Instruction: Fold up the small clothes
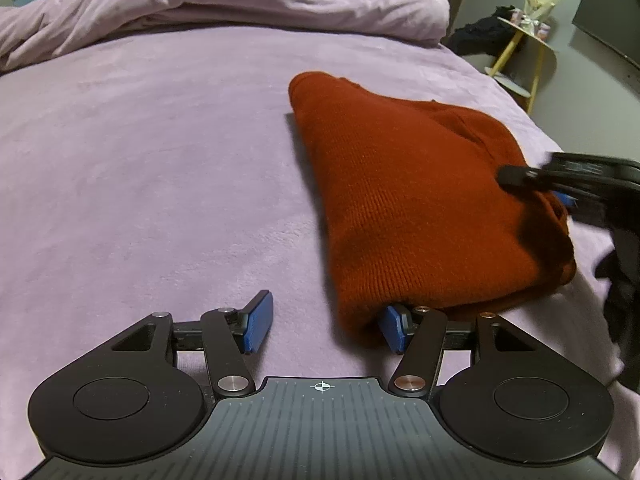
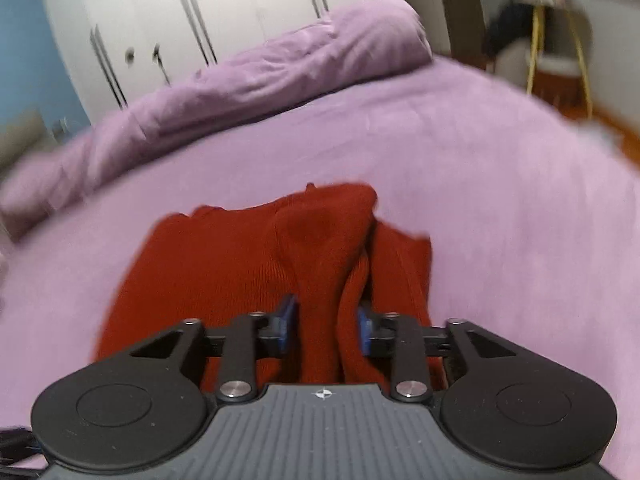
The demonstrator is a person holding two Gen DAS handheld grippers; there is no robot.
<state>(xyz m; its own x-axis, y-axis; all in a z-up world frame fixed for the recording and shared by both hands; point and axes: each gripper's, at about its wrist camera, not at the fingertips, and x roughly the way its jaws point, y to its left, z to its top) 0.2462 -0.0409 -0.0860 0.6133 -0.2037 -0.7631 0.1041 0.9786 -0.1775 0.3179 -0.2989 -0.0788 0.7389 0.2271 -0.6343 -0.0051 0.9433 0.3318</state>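
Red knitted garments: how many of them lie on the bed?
1. The red knitted garment lies folded on the purple bed cover, toward its right side in the left wrist view. Another piece could be hidden inside its folds.

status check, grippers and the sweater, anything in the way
Left gripper open, one pad tucked under the sweater edge. Right gripper straddles a raised fold, grip unclear. Sweater folded on the bed. Nothing in the way.
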